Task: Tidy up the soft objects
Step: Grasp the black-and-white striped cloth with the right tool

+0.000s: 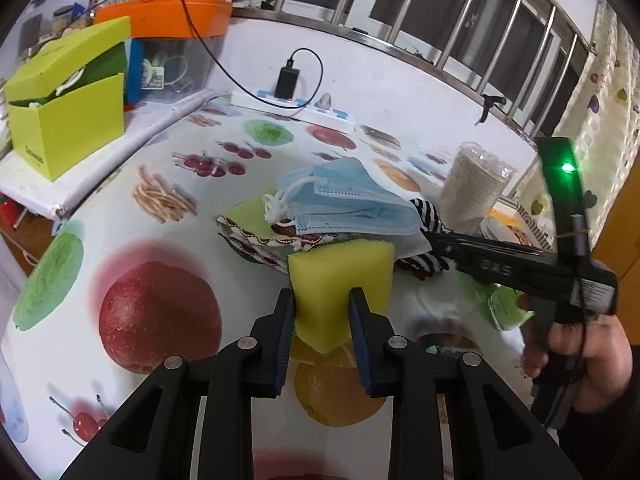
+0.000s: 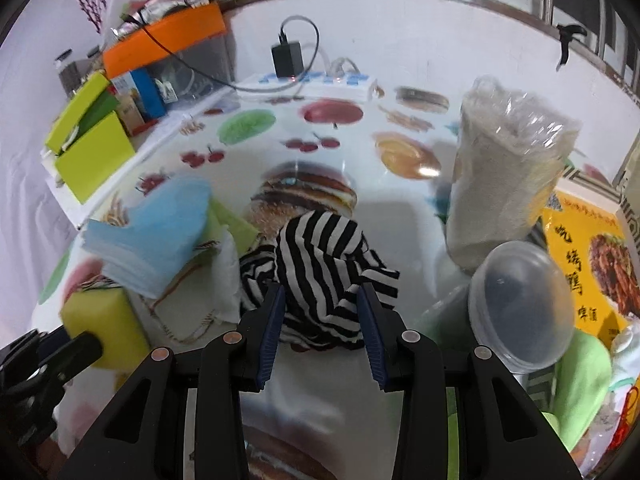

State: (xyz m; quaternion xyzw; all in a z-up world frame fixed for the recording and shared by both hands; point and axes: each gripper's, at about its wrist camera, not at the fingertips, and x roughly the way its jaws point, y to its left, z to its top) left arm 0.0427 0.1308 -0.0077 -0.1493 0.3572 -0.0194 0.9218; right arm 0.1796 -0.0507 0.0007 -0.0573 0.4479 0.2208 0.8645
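Squeezing yellow sponge [image 1: 340,284] between left tongs [image 1: 322,300], striped cloth [image 2: 320,264] between right tongs [image 2: 321,296]

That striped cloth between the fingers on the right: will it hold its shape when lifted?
Probably not. The striped cloth lies crumpled in folds, so it would likely droop from the right gripper. It looks thin, so probably light and unlikely to slip from the ribbed pads.

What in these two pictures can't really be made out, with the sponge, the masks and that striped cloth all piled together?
- Patterned cloth, left wrist view: mostly covered by the blue masks and yellow sponge.
- Striped cloth, right wrist view: its lower edge hides behind the right gripper, so a firm grip can't be confirmed.
- Green box, left wrist view: contents hidden by its walls and flap.
- Left gripper covers the sponge's lower sides.
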